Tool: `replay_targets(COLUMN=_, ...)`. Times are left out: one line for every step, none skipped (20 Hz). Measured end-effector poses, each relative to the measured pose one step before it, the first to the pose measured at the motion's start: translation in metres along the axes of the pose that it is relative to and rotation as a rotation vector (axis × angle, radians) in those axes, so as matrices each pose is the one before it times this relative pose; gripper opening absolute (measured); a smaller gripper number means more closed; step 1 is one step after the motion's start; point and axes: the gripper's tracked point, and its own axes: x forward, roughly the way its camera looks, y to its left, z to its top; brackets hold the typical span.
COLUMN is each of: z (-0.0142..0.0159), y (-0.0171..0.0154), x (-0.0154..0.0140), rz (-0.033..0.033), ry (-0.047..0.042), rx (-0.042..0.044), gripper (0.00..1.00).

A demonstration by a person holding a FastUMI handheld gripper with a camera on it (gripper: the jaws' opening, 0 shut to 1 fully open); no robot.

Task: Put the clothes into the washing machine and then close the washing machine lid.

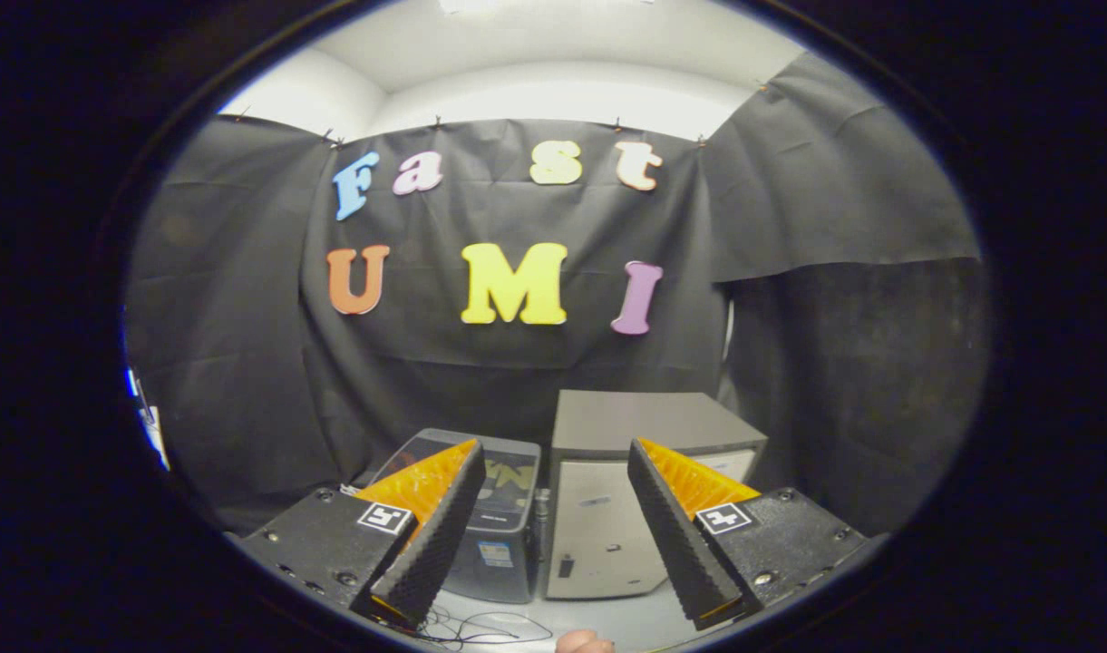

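The washing machine (494, 521), a small top-loader beyond my fingers, has its smoked lid (480, 472) lying down flat, and something dim shows through it that I cannot make out; so this fits either laundry waiting elsewhere with the lid yet to be raised, or the load inside and the lid shut again. My gripper (550, 535) is spread wide and holds nothing. I count one washer, one grey cabinet (607, 535) just beside it, one thin cable (480, 626) on the table.
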Motion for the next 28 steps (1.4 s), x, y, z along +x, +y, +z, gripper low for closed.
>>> replay_targets(z=0.00177, y=-0.01321, x=-0.01218, rz=-0.01546, ry=-0.00589, rx=0.00829, gripper=0.99)
replay_targets(z=0.00210, y=-0.01256, x=-0.00776, rz=-0.01357, ry=-0.00288, rx=0.00557, gripper=0.99)
replay_targets(z=0.00176, y=-0.01146, x=-0.01161, rz=-0.00761, ry=-0.00336, rx=-0.00097, gripper=0.99)
replay_targets(z=0.00008, y=-0.01169, x=-0.00568, rz=-0.00909, ry=0.00069, rx=-0.00398, gripper=0.99)
replay_targets(z=0.00156, y=-0.01019, x=-0.00410, rz=0.00082, ry=-0.00904, rx=-0.00257, gripper=0.99)
replay_targets(z=0.00120, y=-0.00898, x=-0.00515, rz=-0.00216, ry=-0.01151, rx=0.00421, gripper=0.99)
replay_targets(z=-0.00269, y=-0.00686, x=-0.00400, rz=0.00754, ry=-0.00562, rx=-0.00255, gripper=0.99)
replay_targets(z=-0.00412, y=-0.00502, x=-0.00117, rz=0.00500, ry=0.00734, rx=-0.00066, gripper=0.99)
replay_targets(z=-0.00530, y=-0.00524, x=-0.00050, rz=0.00386, ry=0.01771, rx=-0.00215, gripper=0.99)
replay_targets(z=-0.00304, y=-0.00576, x=-0.00343, rz=0.00678, ry=0.00056, rx=0.00699, gripper=0.99)
replay_targets(z=0.00344, y=-0.00247, x=0.00125, rz=0.00654, ry=-0.01094, rx=0.01137, gripper=0.99)
replay_targets(z=0.00323, y=-0.00311, x=-0.00140, rz=0.00581, ry=-0.00256, rx=0.01119, gripper=0.99)
replay_targets(z=-0.00315, y=-0.00340, x=0.00184, rz=0.00370, ry=0.01173, rx=0.01172, gripper=0.99)
replay_targets(z=-0.00455, y=-0.00340, x=-0.00225, rz=0.00580, ry=0.00796, rx=0.01132, gripper=0.99)
replay_targets(z=-0.00001, y=-0.00247, x=0.00079, rz=0.00552, ry=0.00412, rx=0.00965, gripper=0.99)
replay_targets(z=-0.00088, y=-0.00217, x=0.00194, rz=0.00259, ry=0.00505, rx=-0.00003, gripper=0.99)
replay_targets(z=-0.00103, y=-0.00259, x=0.00232, rz=0.00137, ry=0.00045, rx=-0.00266, gripper=0.99)
replay_targets(z=0.00062, y=-0.00236, x=-0.00037, rz=0.00010, ry=-0.00229, rx=-0.00146, gripper=0.99)
replay_targets(z=0.00081, y=-0.00152, x=-0.00211, rz=-0.00016, ry=-0.00311, rx=0.00156, gripper=0.99)
replay_targets(z=0.00044, y=-0.00072, x=0.00093, rz=0.00054, ry=-0.00031, rx=0.00460, gripper=0.99)
replay_targets(z=0.00060, y=-0.00036, x=-0.00171, rz=0.00177, ry=-0.00278, rx=0.00632, gripper=0.99)
replay_targets(z=0.00044, y=-0.00119, x=0.00110, rz=-0.00143, ry=0.00170, rx=0.00296, gripper=0.99)
replay_targets(z=-0.00075, y=-0.00021, x=0.00099, rz=0.00043, ry=-0.00239, rx=0.00107, gripper=0.99)
replay_targets(z=0.00050, y=-0.00045, x=0.00091, rz=-0.00178, ry=0.00009, rx=-0.00200, gripper=0.99)
replay_targets(z=0.00038, y=-0.00228, x=-0.00107, rz=-0.00133, ry=-0.00127, rx=-0.00241, gripper=0.99)
replay_targets(z=0.00224, y=-0.00114, x=0.00049, rz=-0.00140, ry=-0.00206, rx=-0.00153, gripper=0.99)
replay_targets(z=-0.00081, y=-0.00092, x=-0.00121, rz=-0.00193, ry=-0.00234, rx=-0.00112, gripper=0.99)
replay_targets(z=0.00127, y=-0.00077, x=0.00166, rz=-0.00134, ry=-0.00280, rx=-0.00032, gripper=0.99)
